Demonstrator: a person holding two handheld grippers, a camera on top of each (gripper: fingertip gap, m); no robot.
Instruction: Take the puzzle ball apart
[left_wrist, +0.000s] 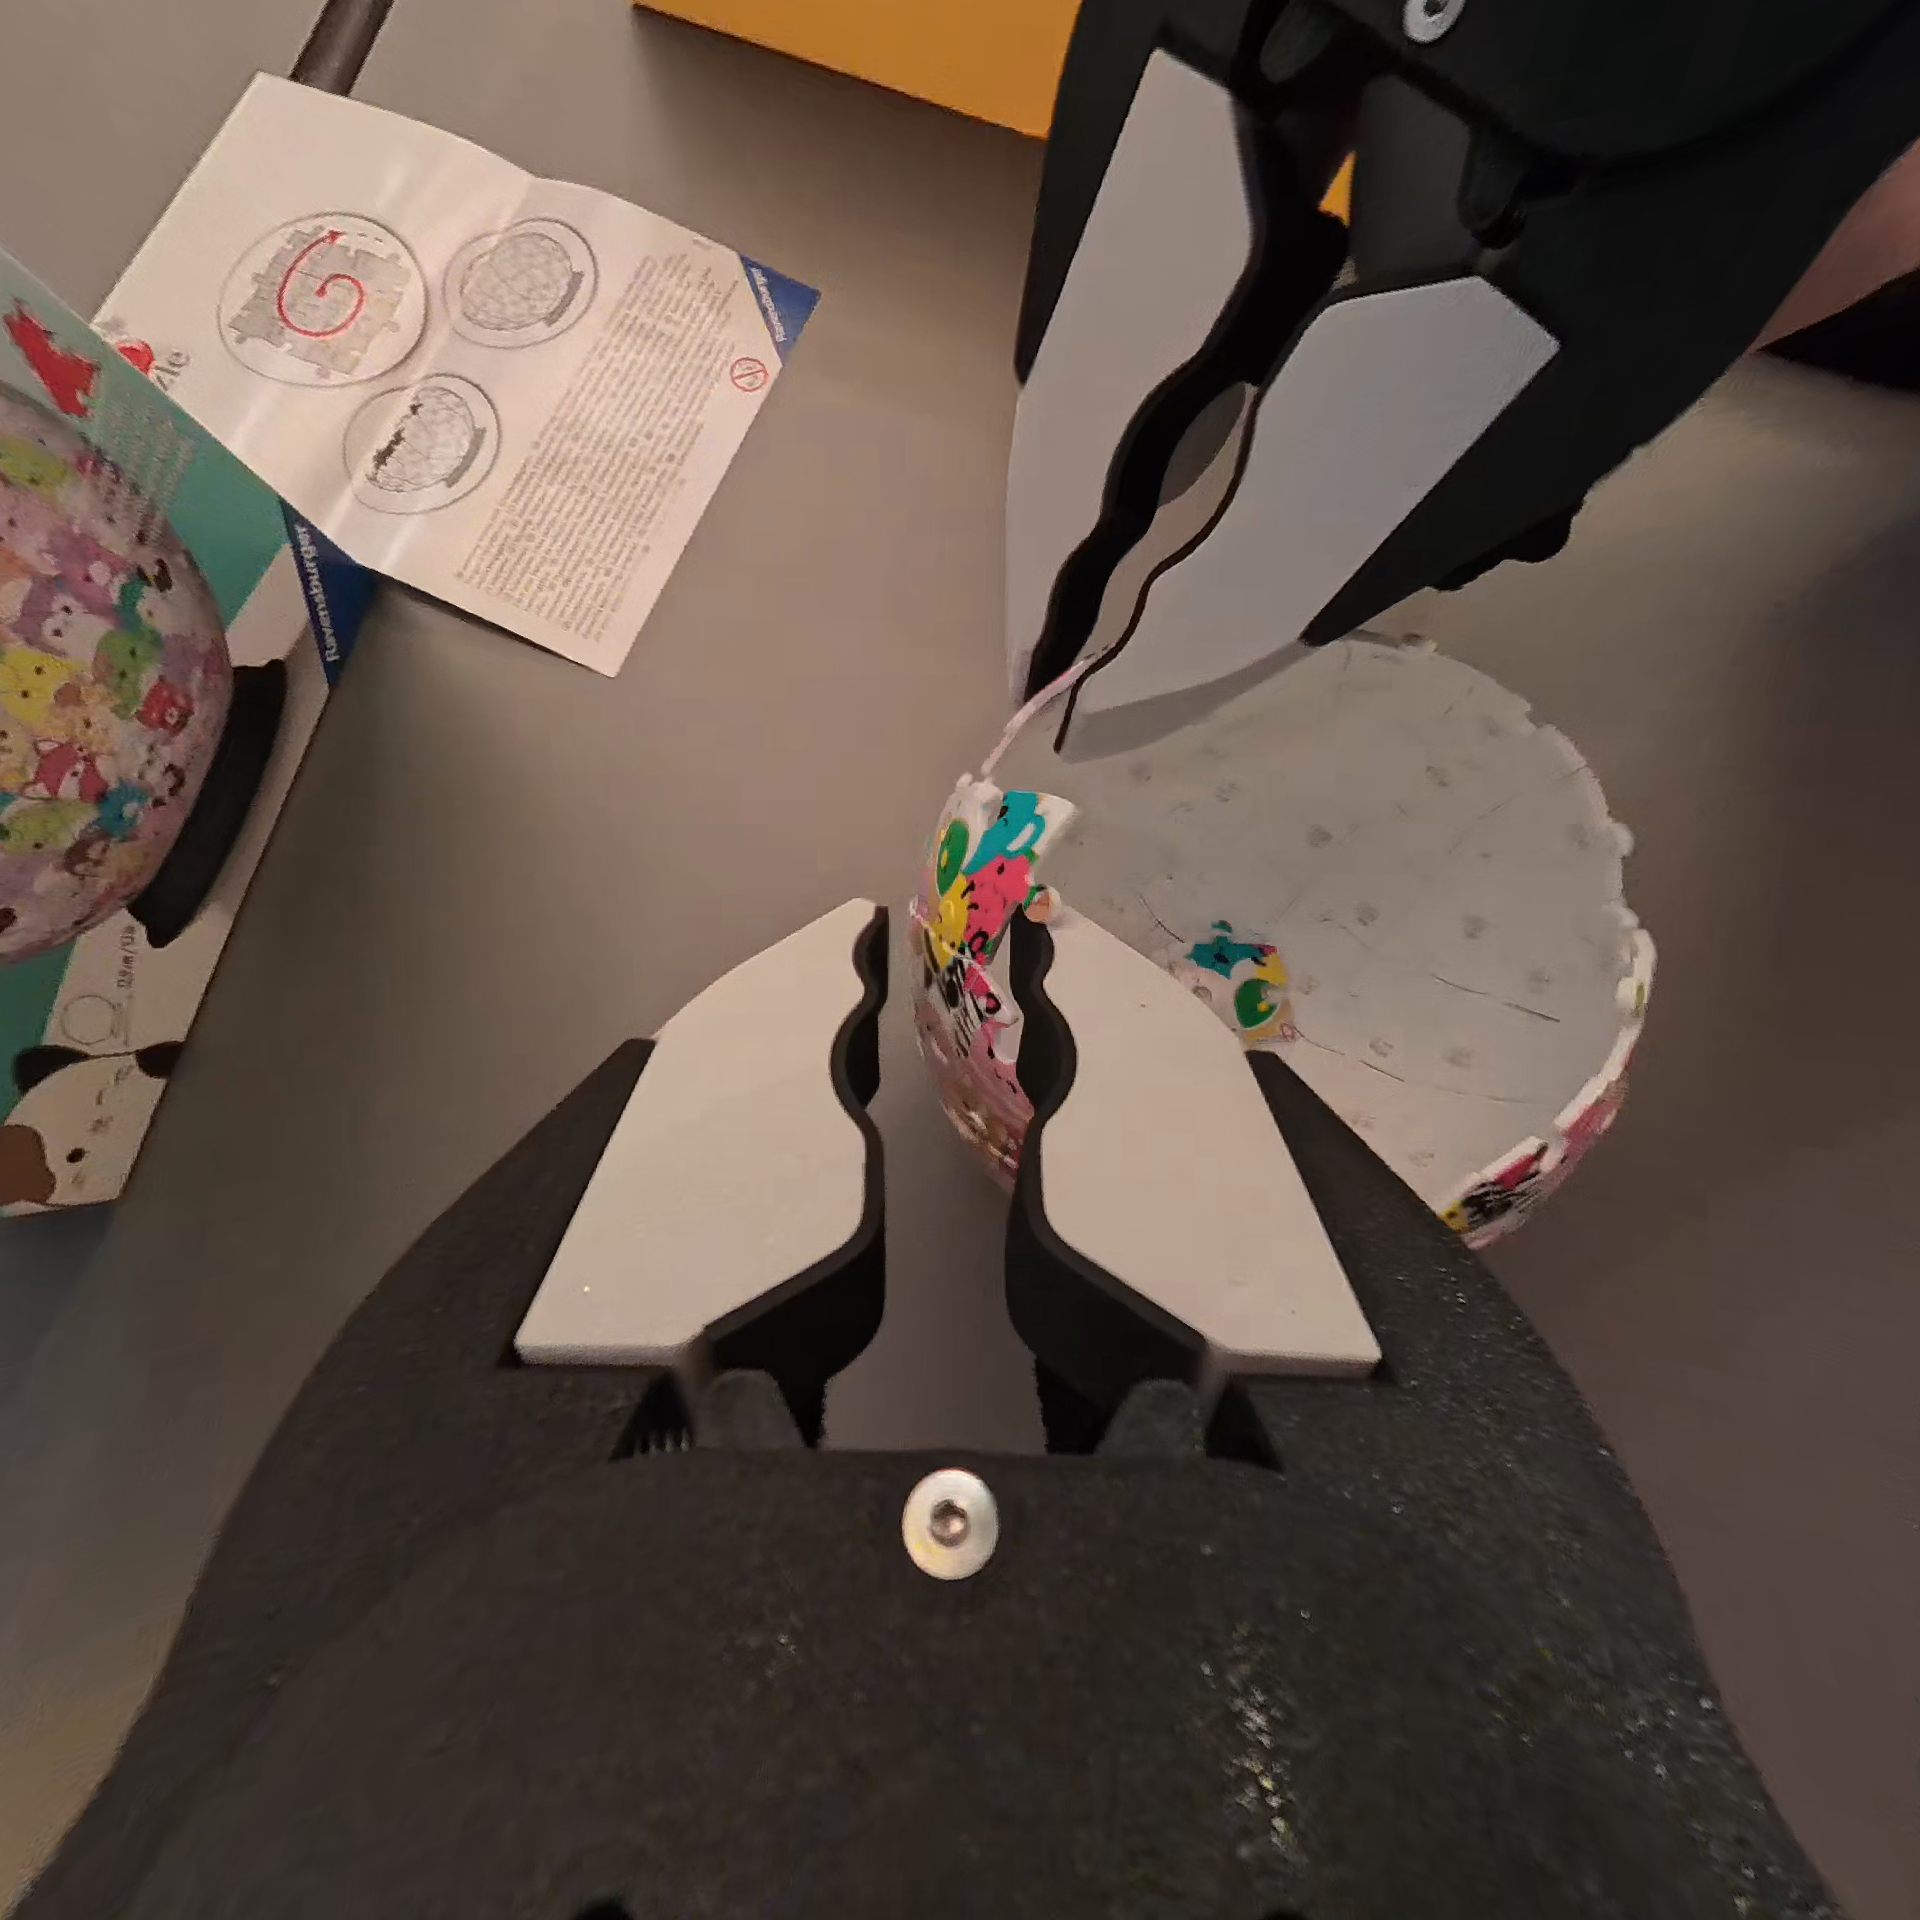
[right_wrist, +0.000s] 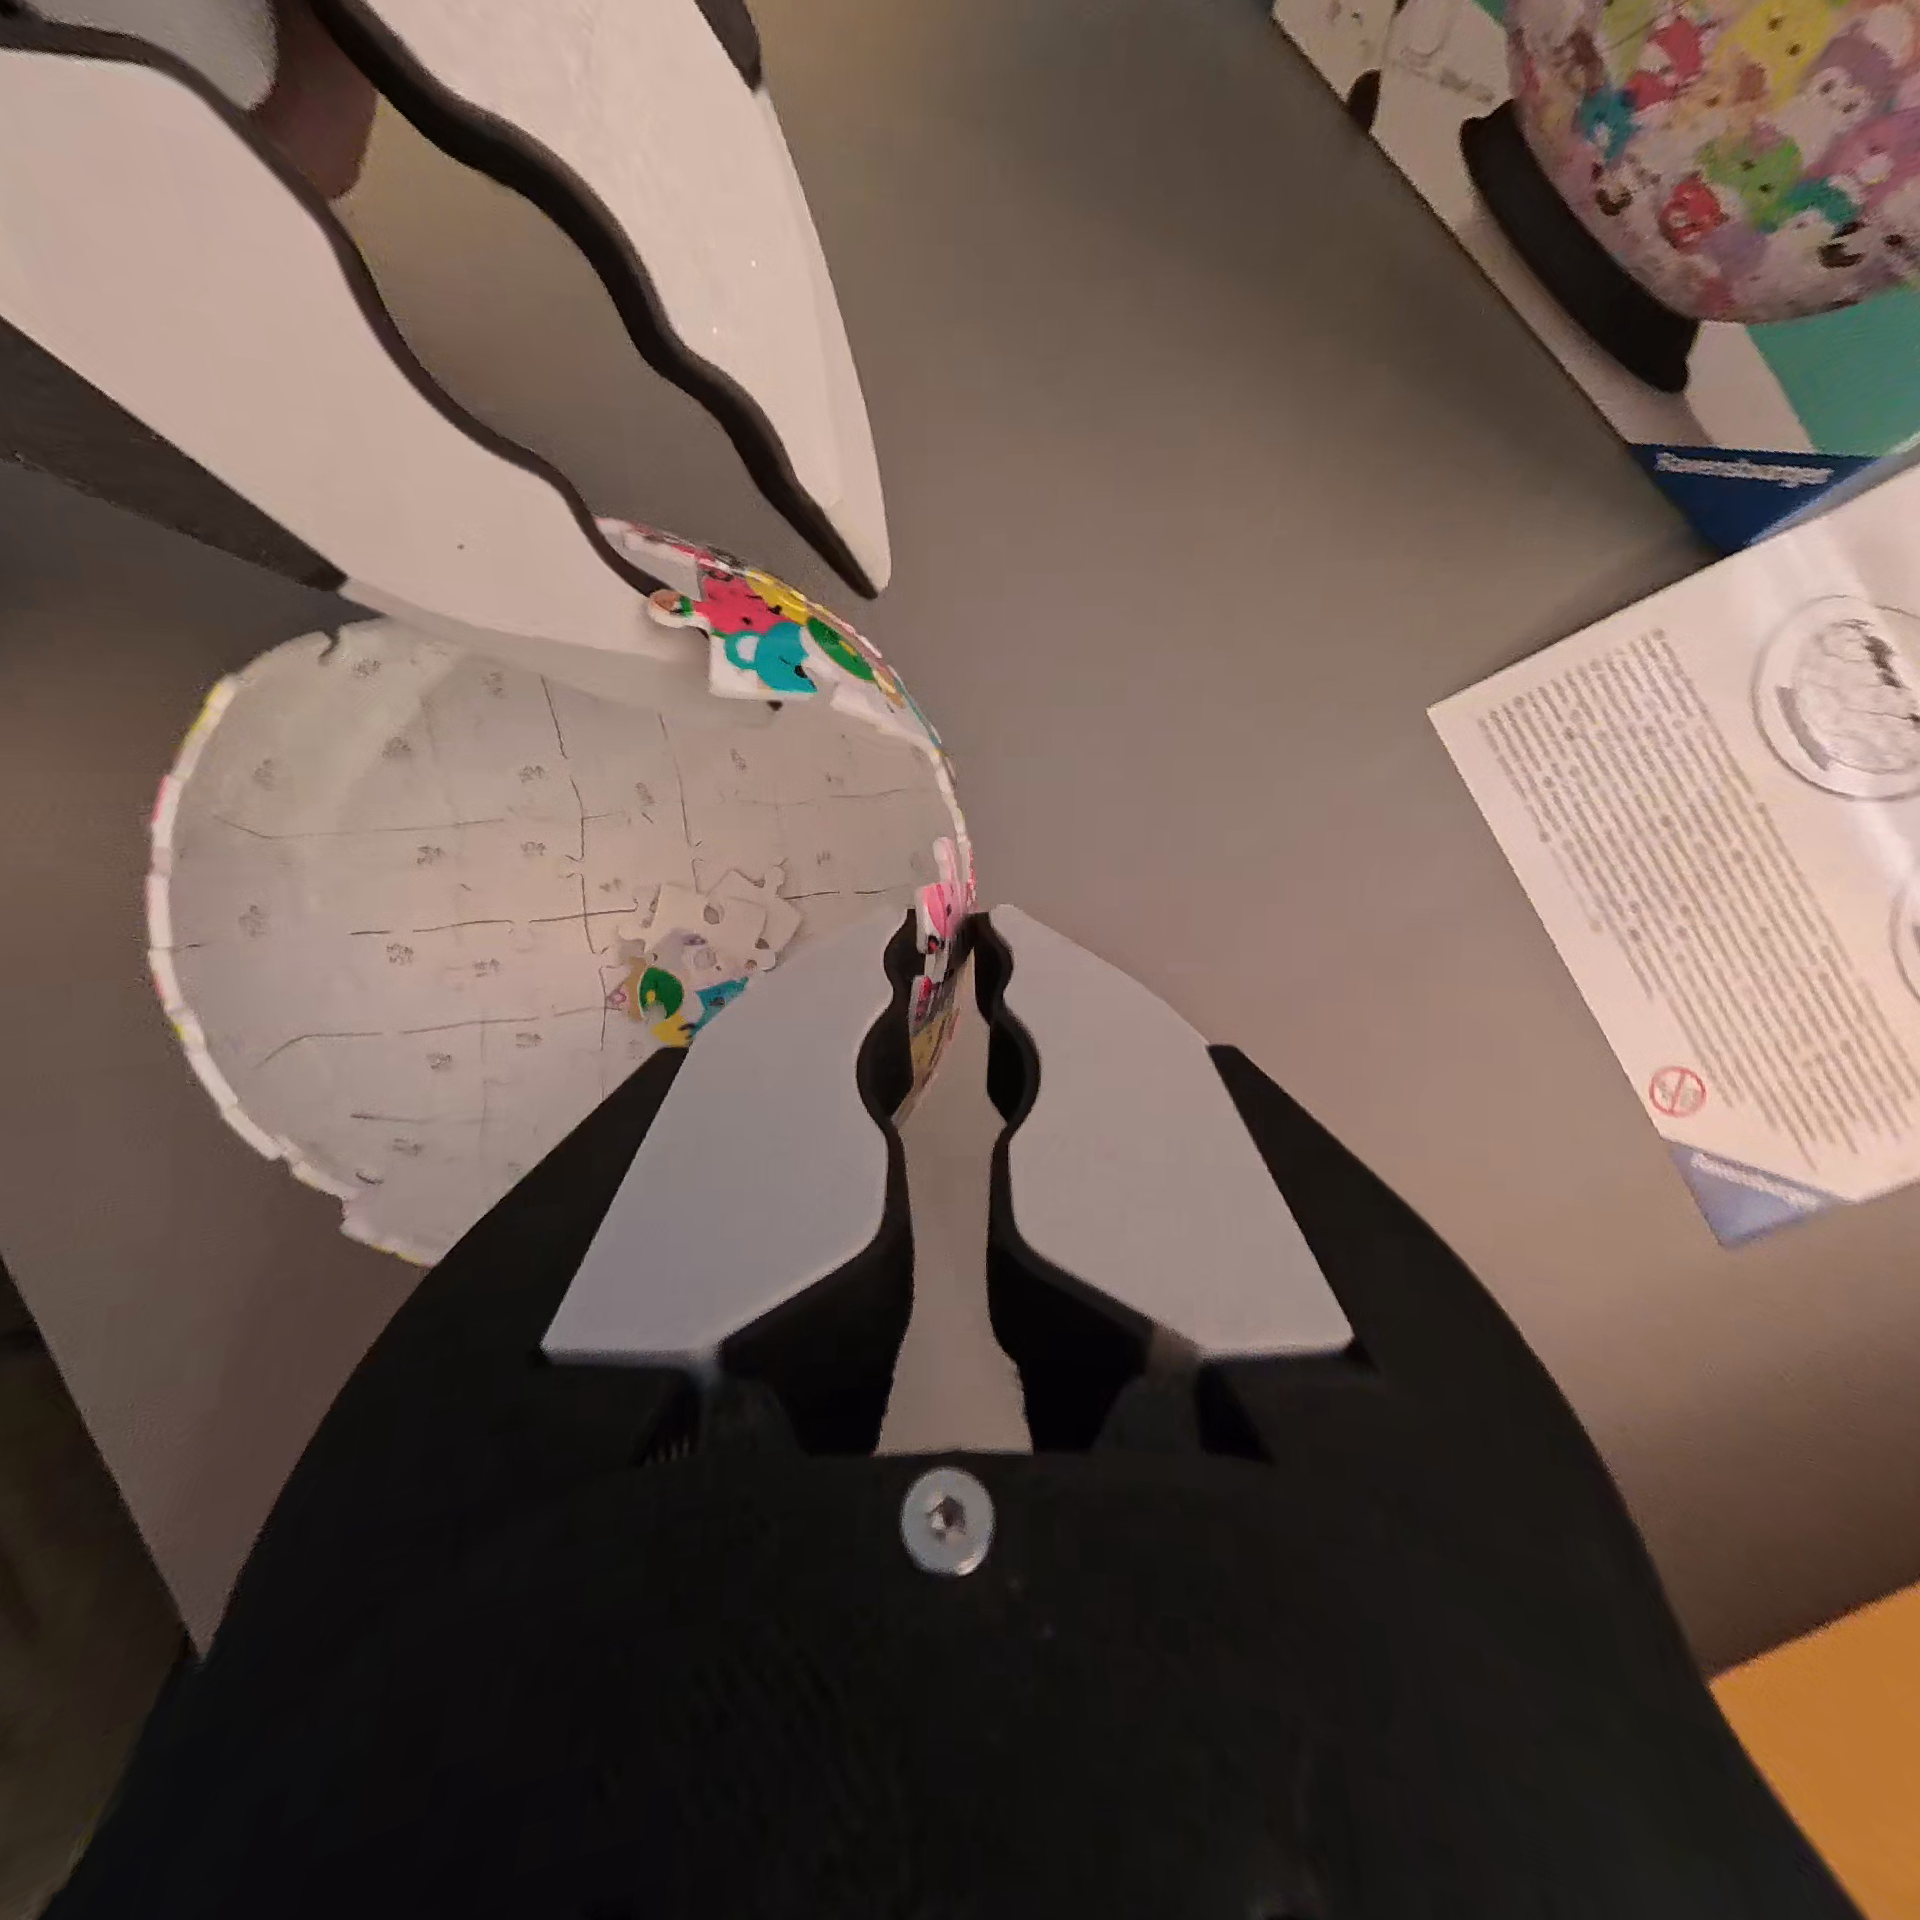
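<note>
Both grippers work the rim of the half-dismantled puzzle ball (left_wrist: 1351, 914), which rests as an open shell on the grey table (left_wrist: 623, 935). Nearest, the left gripper (left_wrist: 951, 935) straddles the shell's wall unclenched, one finger inside, one outside. Across the rim, the right gripper (right_wrist: 951, 935) is clenched on an edge piece (right_wrist: 940, 914). Loose pieces (right_wrist: 717, 935) lie inside the shell. Next, I judge, the left must squeeze to brace while the right peels its piece away.
</note>
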